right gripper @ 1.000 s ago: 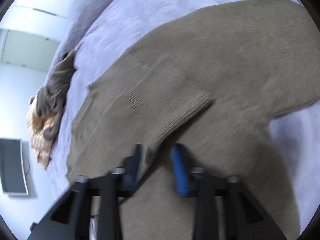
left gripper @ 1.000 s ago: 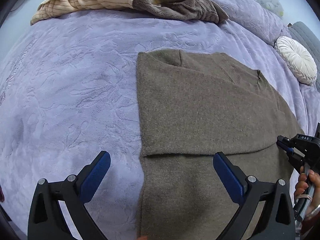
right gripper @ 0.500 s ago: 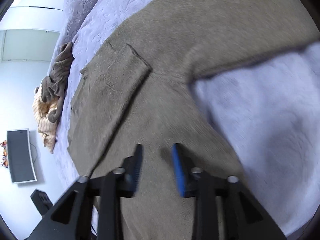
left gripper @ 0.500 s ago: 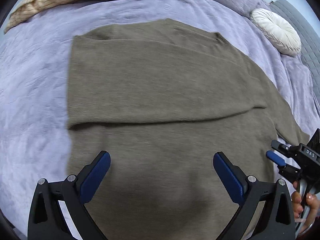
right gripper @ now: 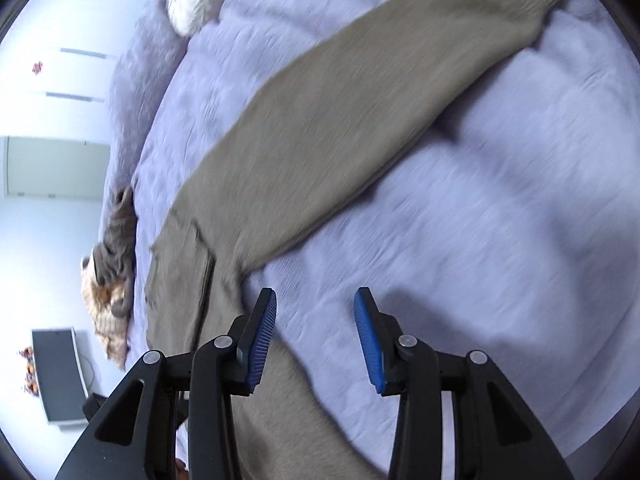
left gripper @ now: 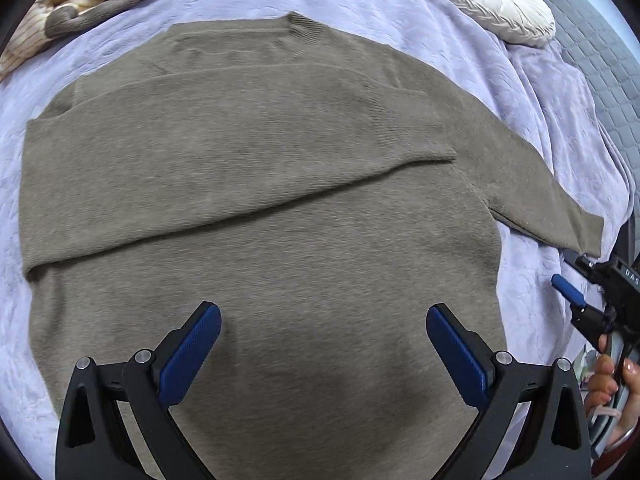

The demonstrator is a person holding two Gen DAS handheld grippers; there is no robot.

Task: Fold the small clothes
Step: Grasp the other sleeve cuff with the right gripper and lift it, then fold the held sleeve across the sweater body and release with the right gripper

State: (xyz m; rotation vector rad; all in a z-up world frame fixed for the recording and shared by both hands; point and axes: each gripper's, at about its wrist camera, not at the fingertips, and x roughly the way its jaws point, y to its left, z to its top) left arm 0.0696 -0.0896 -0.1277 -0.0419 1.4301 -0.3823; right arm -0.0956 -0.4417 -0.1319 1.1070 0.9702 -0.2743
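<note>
Left wrist view: olive-brown sweater (left gripper: 260, 208) flat on lavender bedspread (left gripper: 540, 92), one sleeve folded across | left gripper (left gripper: 323, 354) spread wide, empty, above hem | right gripper (right gripper: 315, 334) parted, empty, near outstretched sleeve (right gripper: 340, 120) | advice: pinch cuff, fold sleeve inward smoothly.

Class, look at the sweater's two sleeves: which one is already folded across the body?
The left sleeve lies folded across the sweater. The right sleeve stretches out over the purple bedspread, towards the right gripper.
</note>
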